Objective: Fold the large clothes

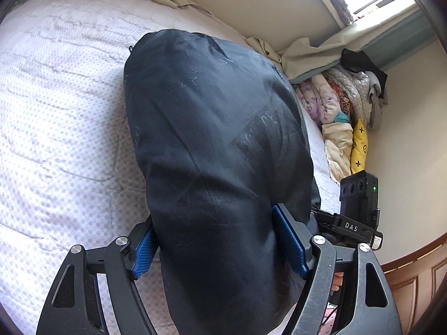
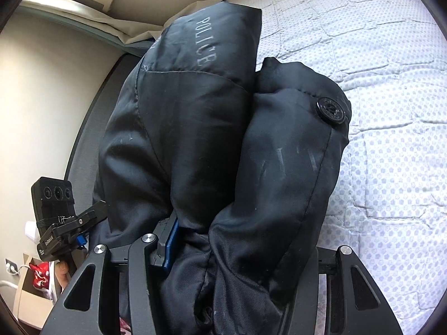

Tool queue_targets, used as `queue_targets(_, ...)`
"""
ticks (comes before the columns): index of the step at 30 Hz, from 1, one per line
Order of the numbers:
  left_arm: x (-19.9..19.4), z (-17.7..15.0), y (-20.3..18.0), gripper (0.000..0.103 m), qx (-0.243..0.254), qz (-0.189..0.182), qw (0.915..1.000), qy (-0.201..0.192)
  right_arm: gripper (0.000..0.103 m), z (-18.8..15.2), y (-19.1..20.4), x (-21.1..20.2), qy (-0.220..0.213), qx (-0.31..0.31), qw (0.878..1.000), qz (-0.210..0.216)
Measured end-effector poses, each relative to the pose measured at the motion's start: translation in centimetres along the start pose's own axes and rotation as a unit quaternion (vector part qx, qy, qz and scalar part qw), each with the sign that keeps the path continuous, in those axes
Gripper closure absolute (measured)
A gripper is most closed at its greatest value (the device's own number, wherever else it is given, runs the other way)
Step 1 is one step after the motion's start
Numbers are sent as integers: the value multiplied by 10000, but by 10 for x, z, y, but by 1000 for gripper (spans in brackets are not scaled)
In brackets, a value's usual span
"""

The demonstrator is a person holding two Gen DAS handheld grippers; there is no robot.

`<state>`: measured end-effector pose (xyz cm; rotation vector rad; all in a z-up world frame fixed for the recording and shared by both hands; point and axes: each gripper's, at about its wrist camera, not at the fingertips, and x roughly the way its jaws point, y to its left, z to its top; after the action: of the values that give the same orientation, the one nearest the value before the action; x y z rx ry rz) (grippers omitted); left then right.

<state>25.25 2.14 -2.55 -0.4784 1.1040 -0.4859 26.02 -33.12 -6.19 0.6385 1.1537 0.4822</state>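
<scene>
Both claws pinch the padded dark jacket: left gripper around a thick bundle, right gripper likewise. Carry it level over the quilted bed and lower evenly so its layers stay stacked.

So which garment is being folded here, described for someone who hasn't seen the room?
Start at the white dotted quilt covering the bed. The dark navy padded jacket lies bunched on it, clamped by both hand-held grippers. Unlike the pastel clothes pile by the wall, it has grey POLICE lettering and a big black button.
</scene>
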Motion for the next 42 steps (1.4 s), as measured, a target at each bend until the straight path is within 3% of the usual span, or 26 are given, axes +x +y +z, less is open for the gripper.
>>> queue_targets(4,-9,-5,2,13,56,425,9990,-143,40,2,5,-7,-19,73,9999,-92)
queue_targets(9,-22,-8,-13,11,442,1140,9916,-423,29,1,20,-27,-120,-3,9996,-245)
queue_targets(17,-41,-16,-53,12,1171,2313,9618,-884,26,-10,37,-89,-670,-451,9934,-810)
queue_targets(21,-43,-26,-72,12,1509,2569,9496,-969,26,-19,61,-127,-1305,-925,9780,-1336)
queue_targets(24,-44,-32,-86,12,1709,2725,9416,-993,26,-31,80,-144,-1611,-1323,9674,-1436)
queue_targets(27,-49,-40,-97,12,1807,2876,9343,-1084,26,-44,101,-149,-1736,-1651,9597,-1472)
queue_targets(31,-57,-51,-107,12,1870,2895,9318,-1139,26,-61,131,-133,-1703,-2069,9531,-1409)
queue_targets(33,-59,-55,-109,12,1794,2921,9329,-1101,34,-74,137,-114,-1470,-2317,9495,-1520)
queue_targets(35,-64,-58,-107,12,1682,2890,9361,-1088,63,-81,134,-95,-1183,-2413,9474,-1737)
queue_targets(39,-79,-71,-100,12,1394,2816,9433,-1070,68,-84,114,-56,-692,-2345,9423,-2284)
queue_targets(42,-90,-83,-94,12,1258,2786,9456,-1114,68,-85,93,-38,-378,-1981,9532,-2255)
